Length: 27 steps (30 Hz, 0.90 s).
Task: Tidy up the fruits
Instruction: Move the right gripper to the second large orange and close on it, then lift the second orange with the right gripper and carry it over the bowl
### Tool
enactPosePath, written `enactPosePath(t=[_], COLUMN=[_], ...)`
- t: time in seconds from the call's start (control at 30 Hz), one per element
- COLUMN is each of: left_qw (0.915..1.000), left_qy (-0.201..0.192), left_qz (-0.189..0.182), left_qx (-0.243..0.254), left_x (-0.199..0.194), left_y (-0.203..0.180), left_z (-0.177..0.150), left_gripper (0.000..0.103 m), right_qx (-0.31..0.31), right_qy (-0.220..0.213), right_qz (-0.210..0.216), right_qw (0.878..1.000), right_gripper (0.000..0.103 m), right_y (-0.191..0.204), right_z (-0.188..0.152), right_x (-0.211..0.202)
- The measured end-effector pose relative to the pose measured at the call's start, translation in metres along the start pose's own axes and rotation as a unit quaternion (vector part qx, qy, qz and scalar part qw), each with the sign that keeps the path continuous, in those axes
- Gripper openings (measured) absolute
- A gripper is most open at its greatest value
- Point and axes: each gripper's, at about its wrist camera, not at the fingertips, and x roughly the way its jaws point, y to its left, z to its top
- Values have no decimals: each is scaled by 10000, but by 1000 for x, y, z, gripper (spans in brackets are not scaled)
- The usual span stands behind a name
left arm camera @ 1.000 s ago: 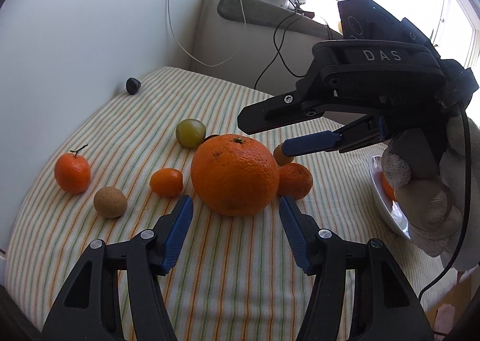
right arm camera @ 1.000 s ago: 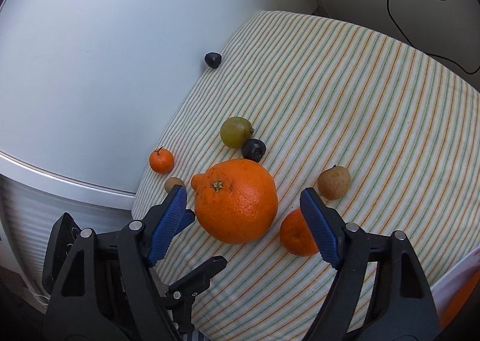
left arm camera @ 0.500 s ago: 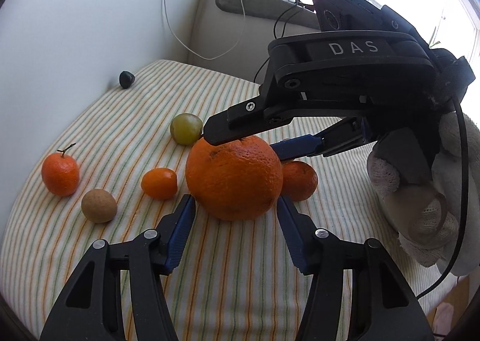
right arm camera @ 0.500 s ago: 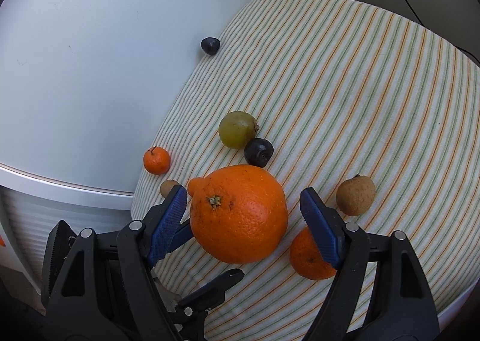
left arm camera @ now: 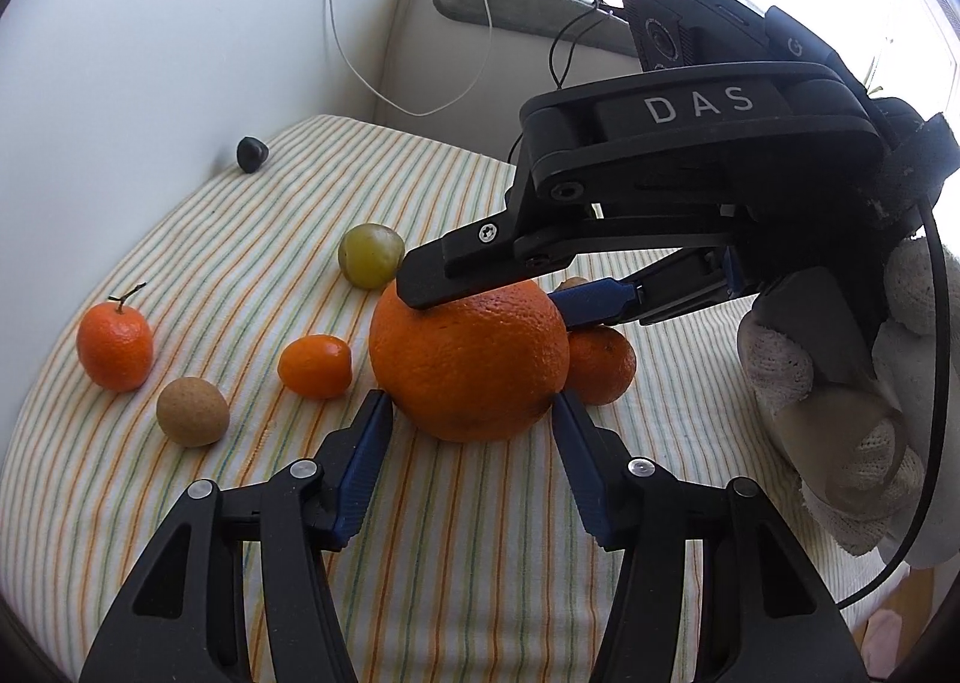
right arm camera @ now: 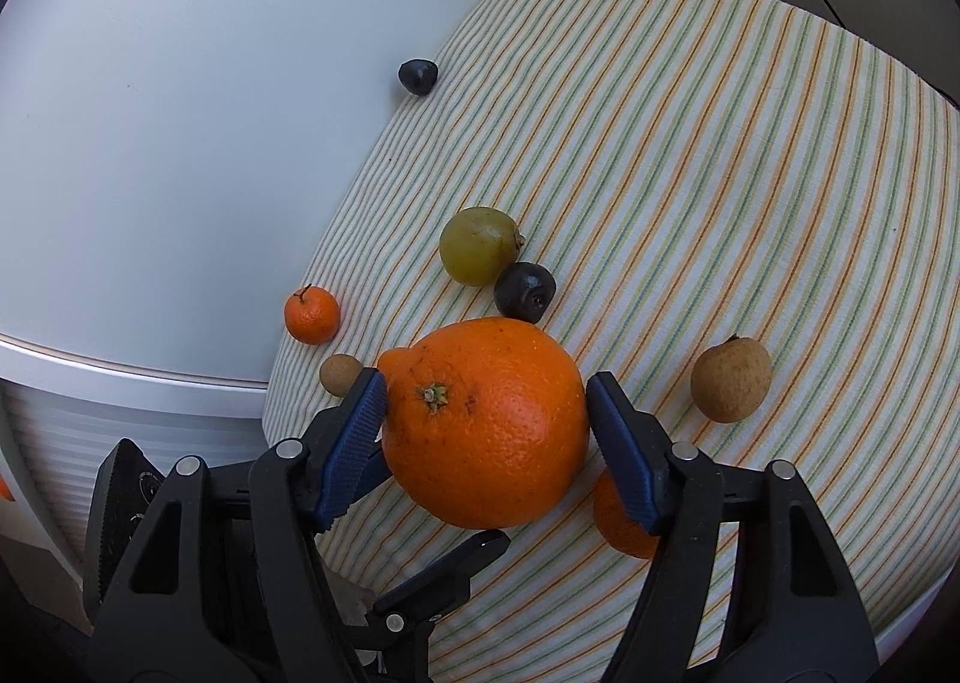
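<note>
Right now the big orange (right arm camera: 486, 422) sits between the right gripper (right arm camera: 486, 413) jaws as they close, while the left gripper (left arm camera: 471, 461) jaws stand spread just before it.

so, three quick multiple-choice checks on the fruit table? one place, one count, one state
1. The far dark fruit lies:
A on the big orange
B beside the brown fruit
C at the cloth's edge by the wall

2. Dark fruits on the cloth:
A one
B two
C four

3. The big orange is:
A resting on the striped cloth
B lifted clear
C peeled

Key: C, it sits alone against the white wall. B, the right wrist view shows a second behind the orange. A, its base meets the cloth.
</note>
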Motion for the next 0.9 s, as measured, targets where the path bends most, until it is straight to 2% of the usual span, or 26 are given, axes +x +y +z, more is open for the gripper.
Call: enactPosePath(t=[0.33,0.9], left_qw=[9999,9983], left_qy=[-96,-353], left_qz=[-22,-264], left_qx=[79,390], left_x=[-9,-38], left_y=[-7,-45], left_z=[-1,-3], left_gripper=[55,55], right_qx=[19,54], right_qy=[-91,-471], right_qz=[-10,-13], right_qw=[10000,9989], right_gripper=[72,72], right_y=[1,3], right_z=[-10,-44], right_x=[-16,-69])
